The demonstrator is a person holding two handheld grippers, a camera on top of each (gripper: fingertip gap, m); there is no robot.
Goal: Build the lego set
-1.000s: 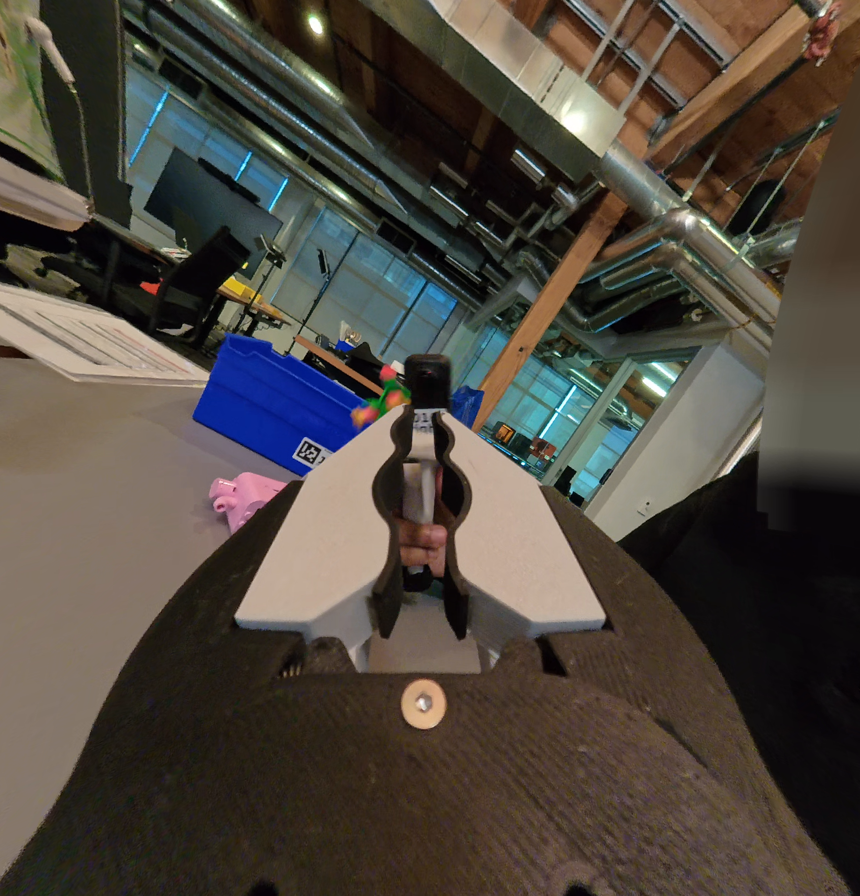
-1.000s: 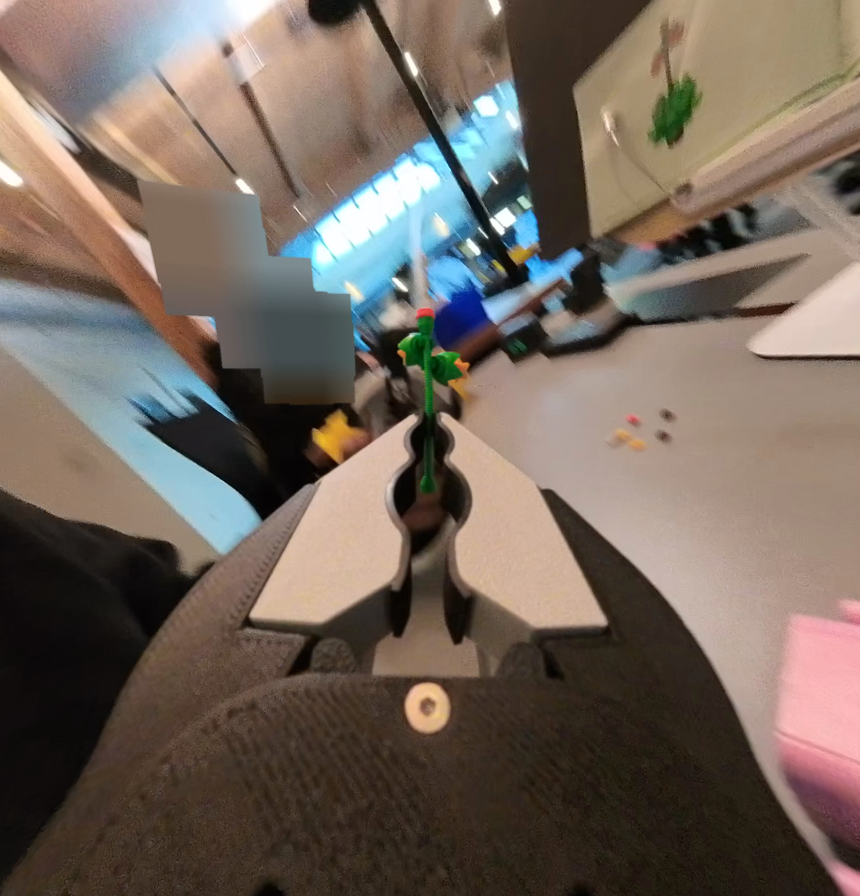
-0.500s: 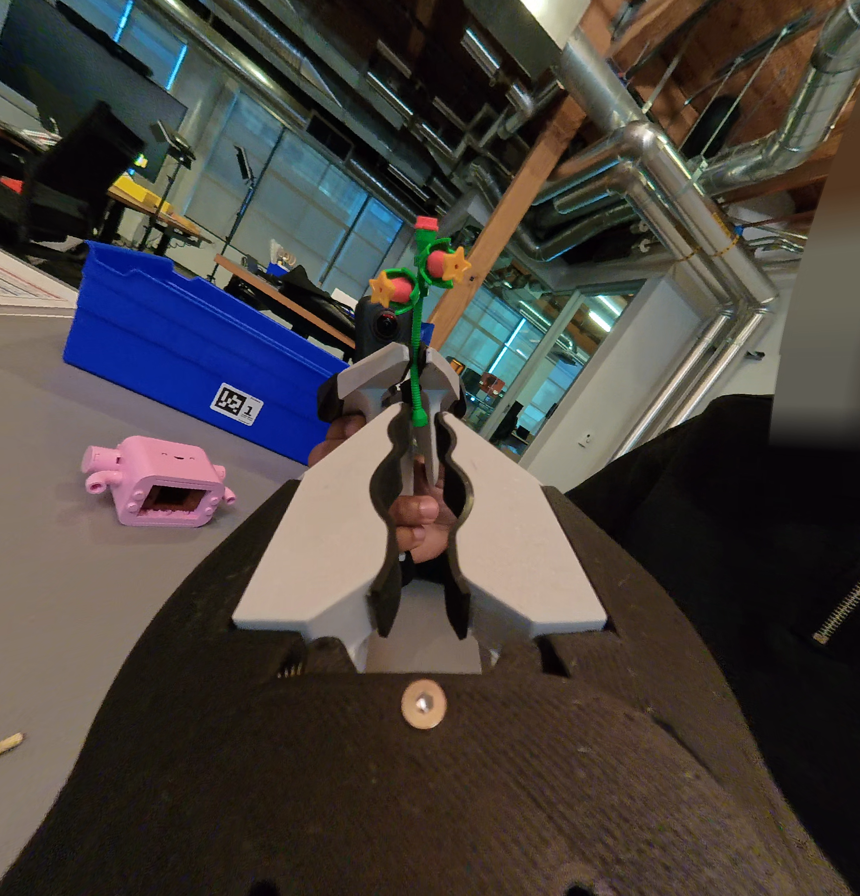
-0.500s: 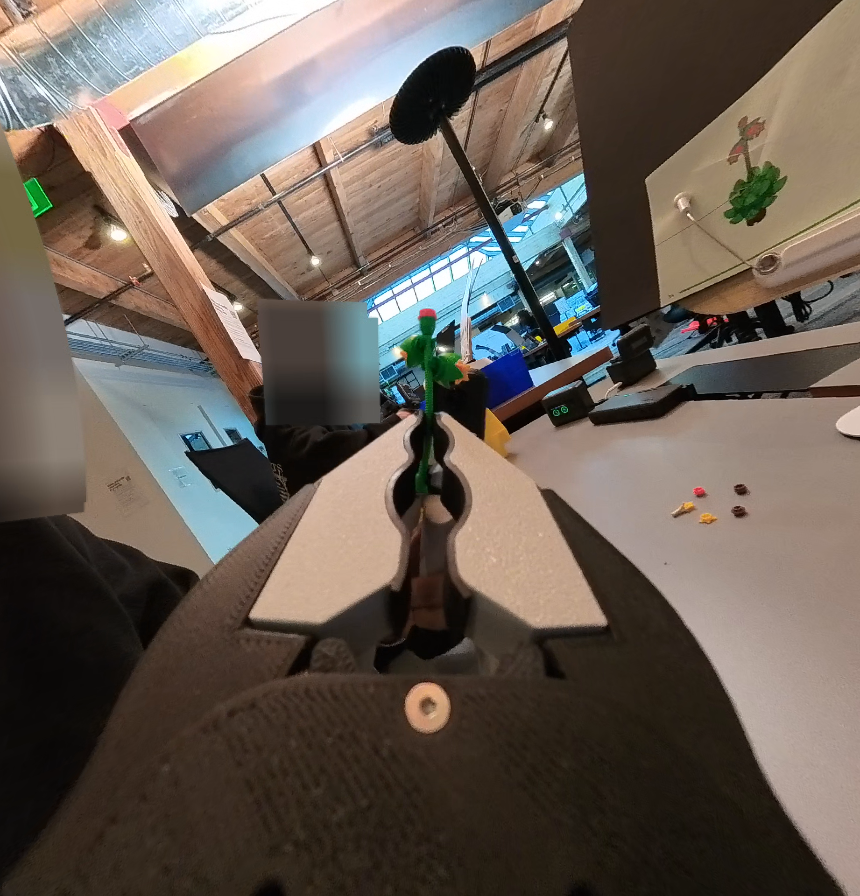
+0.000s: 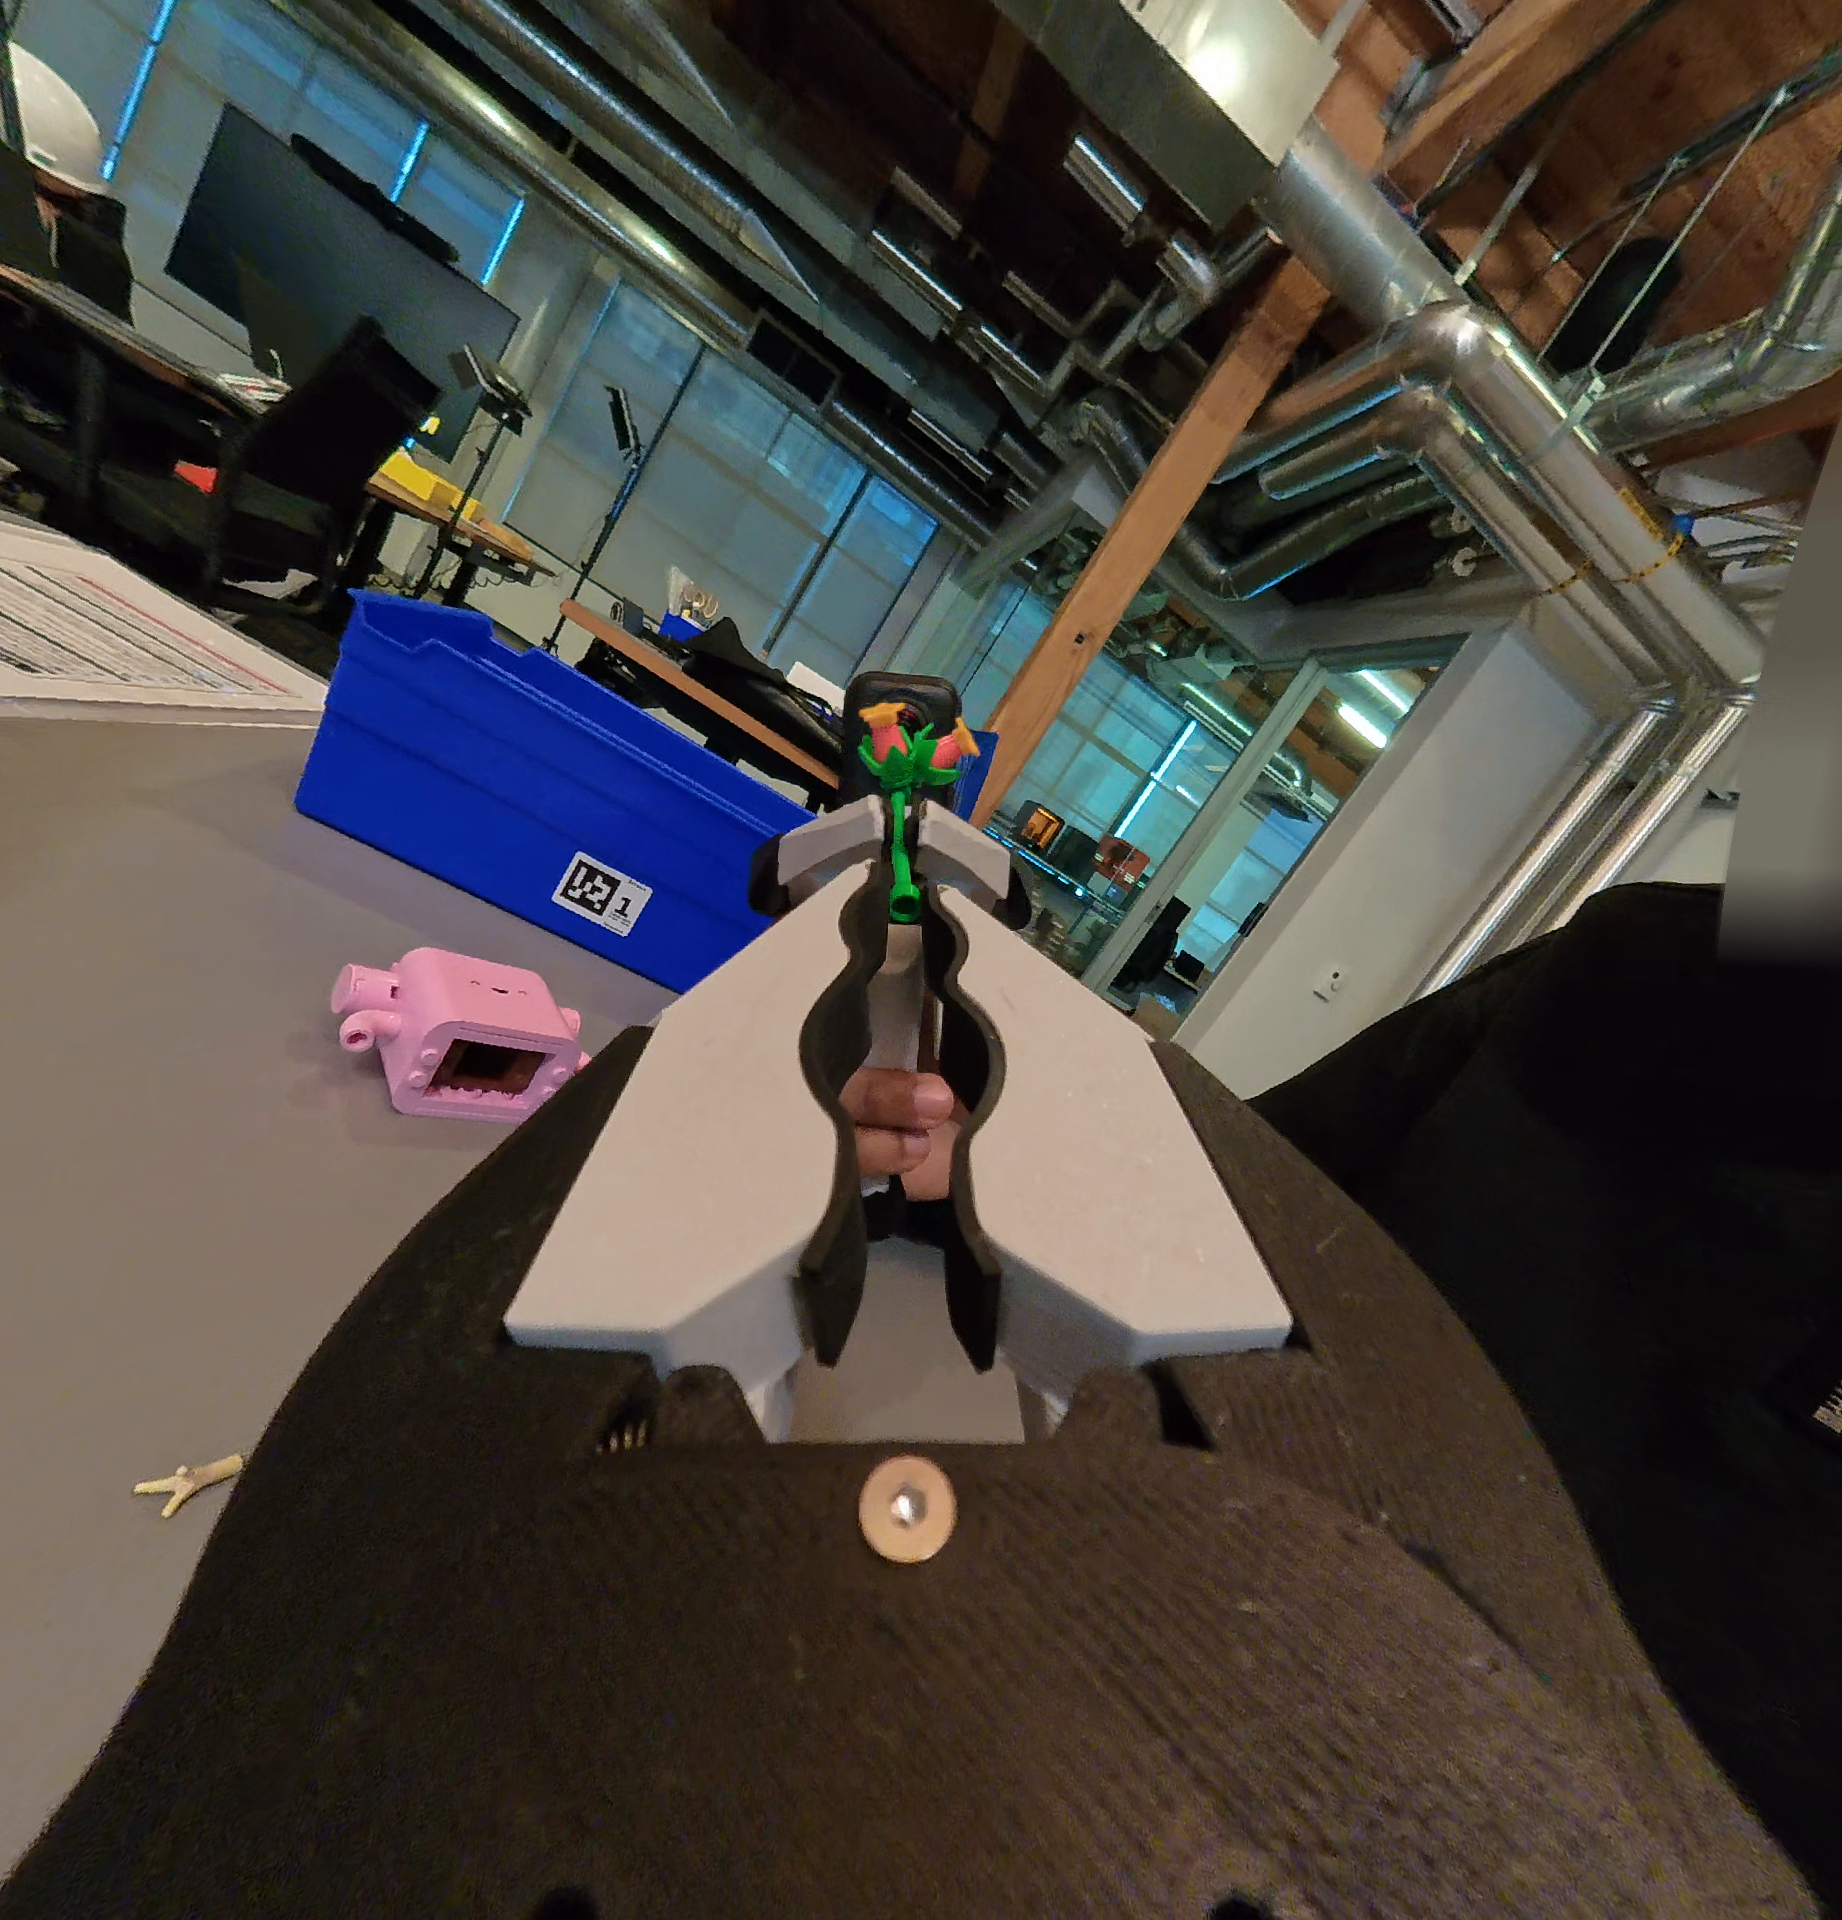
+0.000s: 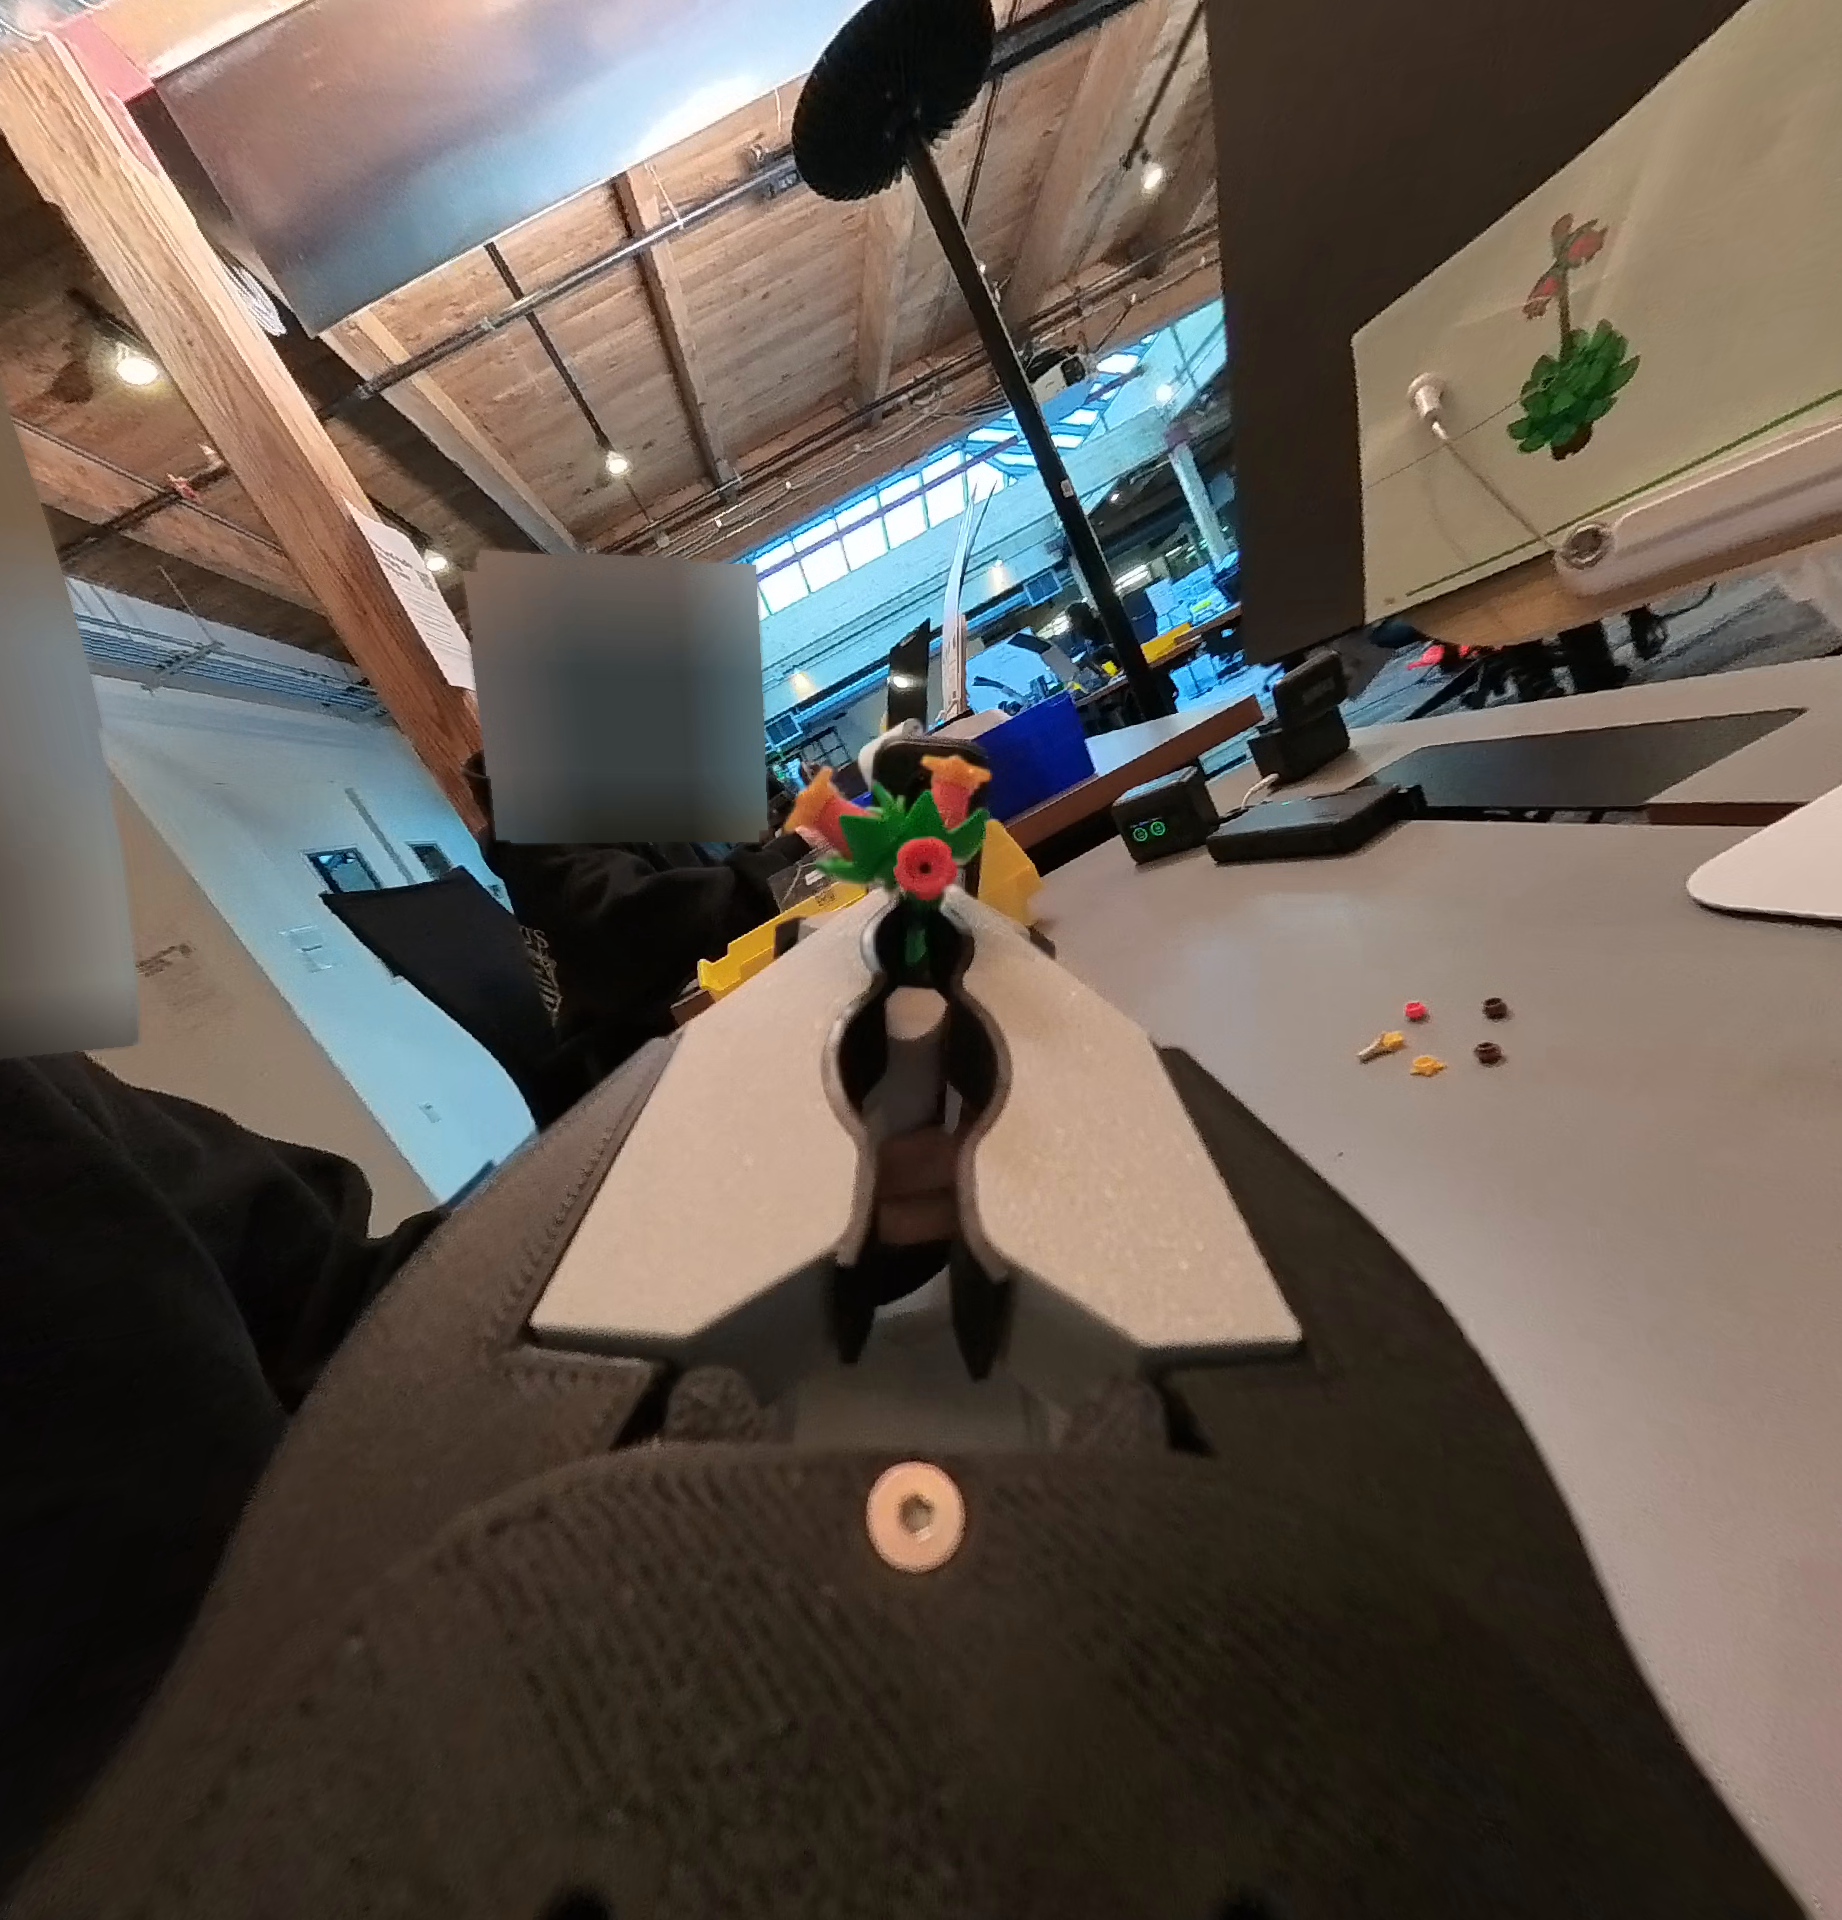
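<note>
The right claw (image 6: 912, 920) is closed on the green flower stem (image 6: 909, 868), its blooms already fitted, just past the tips. The left claw (image 5: 901, 899) meets that stem nose to nose; whether it grips I cannot tell. Loose studs (image 6: 1436, 1039) right of the right claw and the pink pot (image 5: 460, 1034) left of the left claw remain unassembled.

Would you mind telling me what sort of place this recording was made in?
Probably an open-plan workshop or lab office: exposed metal ducts under a timber ceiling, grey worktables, a blue parts bin and a monitor.
</note>
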